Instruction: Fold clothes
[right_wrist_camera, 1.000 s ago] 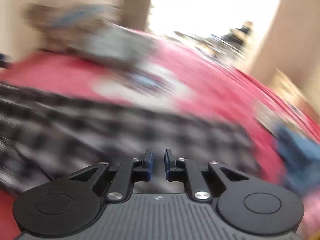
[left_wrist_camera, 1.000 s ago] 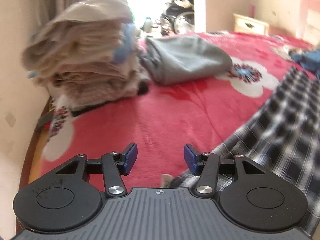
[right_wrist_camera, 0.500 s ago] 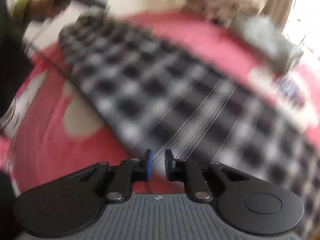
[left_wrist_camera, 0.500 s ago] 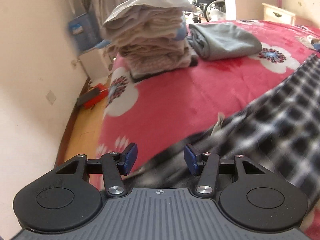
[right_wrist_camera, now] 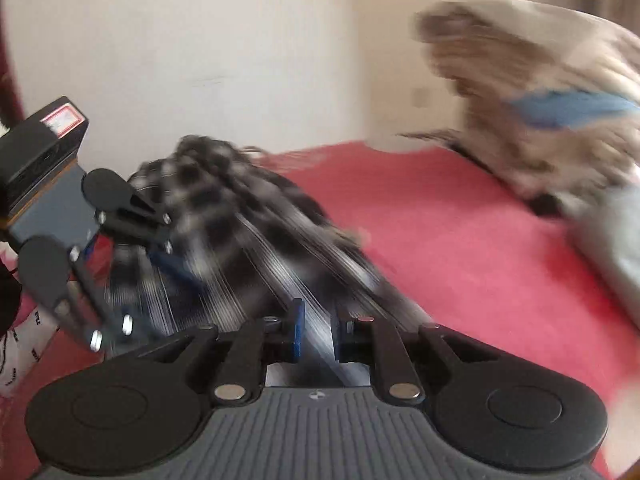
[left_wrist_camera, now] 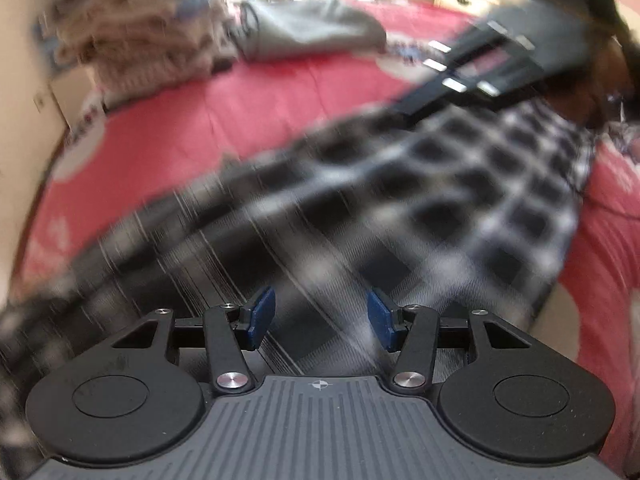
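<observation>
A black-and-white checked shirt (left_wrist_camera: 400, 200) lies across the red flowered bedspread (left_wrist_camera: 260, 112), blurred by motion. My left gripper (left_wrist_camera: 320, 318) is open just above the shirt, its blue pads (left_wrist_camera: 262, 314) apart. My right gripper (right_wrist_camera: 316, 336) is shut on a fold of the checked shirt (right_wrist_camera: 248, 240), which stretches away from its jaws. The right gripper also shows in the left wrist view (left_wrist_camera: 480, 68) at the upper right. The left gripper shows in the right wrist view (right_wrist_camera: 104, 264) at the left, over the shirt.
A tall stack of folded beige clothes (left_wrist_camera: 132, 32) stands at the bed's far left corner, also in the right wrist view (right_wrist_camera: 540, 92). A folded grey garment (left_wrist_camera: 312, 28) lies beside it. A wall (right_wrist_camera: 200, 40) runs along the bed's left side.
My left gripper has moved from the bed's edge onto the checked shirt. My right gripper has swung across, pulling the shirt toward the left gripper. Both views are motion-blurred.
</observation>
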A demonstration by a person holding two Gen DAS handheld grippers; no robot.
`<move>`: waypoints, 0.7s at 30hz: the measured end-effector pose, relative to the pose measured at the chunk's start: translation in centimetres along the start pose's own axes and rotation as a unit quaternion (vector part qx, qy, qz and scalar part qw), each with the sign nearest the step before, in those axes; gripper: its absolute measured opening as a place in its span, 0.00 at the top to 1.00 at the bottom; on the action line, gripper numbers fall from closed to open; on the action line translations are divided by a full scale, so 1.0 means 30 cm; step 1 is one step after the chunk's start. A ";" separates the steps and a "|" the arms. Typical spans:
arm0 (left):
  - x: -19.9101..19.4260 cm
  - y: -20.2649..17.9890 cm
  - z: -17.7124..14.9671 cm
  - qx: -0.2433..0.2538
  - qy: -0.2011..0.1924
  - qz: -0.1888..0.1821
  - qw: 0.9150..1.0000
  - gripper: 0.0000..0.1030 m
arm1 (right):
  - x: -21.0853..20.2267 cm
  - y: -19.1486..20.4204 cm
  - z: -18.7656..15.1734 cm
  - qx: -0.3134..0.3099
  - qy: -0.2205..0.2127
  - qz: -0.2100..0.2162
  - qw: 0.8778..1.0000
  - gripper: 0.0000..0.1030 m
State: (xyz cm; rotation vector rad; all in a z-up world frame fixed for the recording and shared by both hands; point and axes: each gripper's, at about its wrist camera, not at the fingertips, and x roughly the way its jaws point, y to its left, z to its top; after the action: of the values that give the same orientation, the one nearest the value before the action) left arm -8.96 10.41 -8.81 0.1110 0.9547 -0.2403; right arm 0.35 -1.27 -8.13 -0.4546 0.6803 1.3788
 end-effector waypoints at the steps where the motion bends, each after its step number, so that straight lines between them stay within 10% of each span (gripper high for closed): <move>1: 0.011 -0.006 -0.016 0.000 0.007 0.002 1.000 0.50 | 0.050 0.008 0.016 -0.012 -0.003 0.008 1.000 0.85; 5: 0.017 -0.018 -0.038 0.000 -0.001 0.011 1.000 0.50 | 0.268 -0.042 0.044 -0.011 0.011 -0.105 0.994 0.90; 9: 0.023 -0.012 -0.040 -0.010 -0.004 0.008 1.000 0.50 | 0.201 -0.073 0.083 0.054 -0.053 -0.093 0.993 0.88; 13: 0.022 -0.011 -0.042 -0.010 -0.008 0.007 1.000 0.50 | 0.215 -0.008 0.105 0.013 -0.041 0.017 0.999 0.89; 16: 0.018 -0.004 -0.054 -0.016 -0.012 0.001 1.000 0.50 | 0.352 -0.024 0.080 0.009 0.001 -0.021 1.000 0.95; 21: 0.020 -0.009 -0.065 -0.025 -0.018 -0.002 1.000 0.48 | 0.242 -0.144 0.102 0.134 -0.091 -0.075 0.984 0.90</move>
State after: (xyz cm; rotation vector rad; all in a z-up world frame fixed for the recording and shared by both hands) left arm -10.24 10.46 -10.42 0.0581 0.9255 -0.2218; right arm 5.49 5.43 -11.21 -0.1599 0.6558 1.1506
